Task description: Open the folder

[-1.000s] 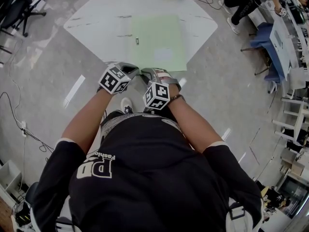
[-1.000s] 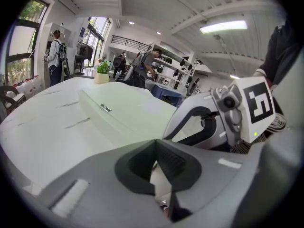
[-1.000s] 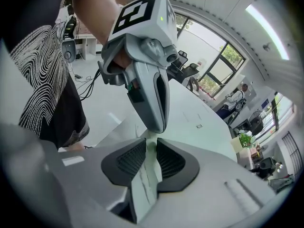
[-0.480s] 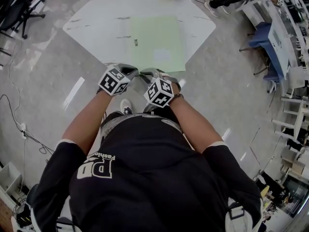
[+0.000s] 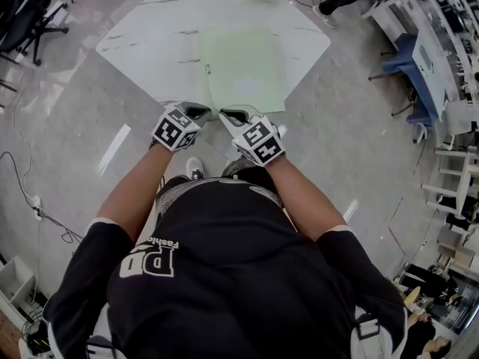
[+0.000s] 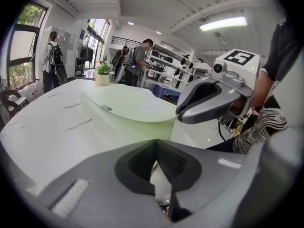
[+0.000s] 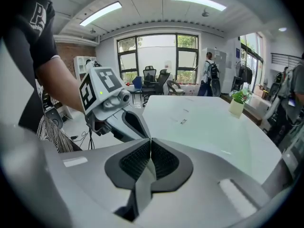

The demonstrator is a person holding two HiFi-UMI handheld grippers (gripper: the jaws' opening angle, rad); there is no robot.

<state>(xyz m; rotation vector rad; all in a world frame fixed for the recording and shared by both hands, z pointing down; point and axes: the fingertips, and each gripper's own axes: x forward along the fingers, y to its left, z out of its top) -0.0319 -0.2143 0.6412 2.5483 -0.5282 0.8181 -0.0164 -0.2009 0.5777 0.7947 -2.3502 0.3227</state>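
Left tongs point(image 6: 155, 141) and right tongs point(image 7: 151, 139): both clenched, nothing between them, held at the near edge of the worktop point(image 5: 142, 40). Just beyond, the pale green folder point(image 5: 243, 66) lies flat and closed. Judged light, thin-covered and liable to slide; take the free right edge, opposite the spine. Only the head view shows the spine side; only the gripper views show the jaws met.

both bare arms reach forward from the chest, left arm point(image 5: 138, 184) and right arm point(image 5: 299, 197) drawing in toward each other at the wrists. the left gripper point(image 5: 200, 111) and right gripper point(image 5: 229, 115) sit side by side, tips close together, each angled in toward the other, marker cubes facing up. the left jaws meet at their tips with nothing between them. the right jaws are pressed together too, also empty.
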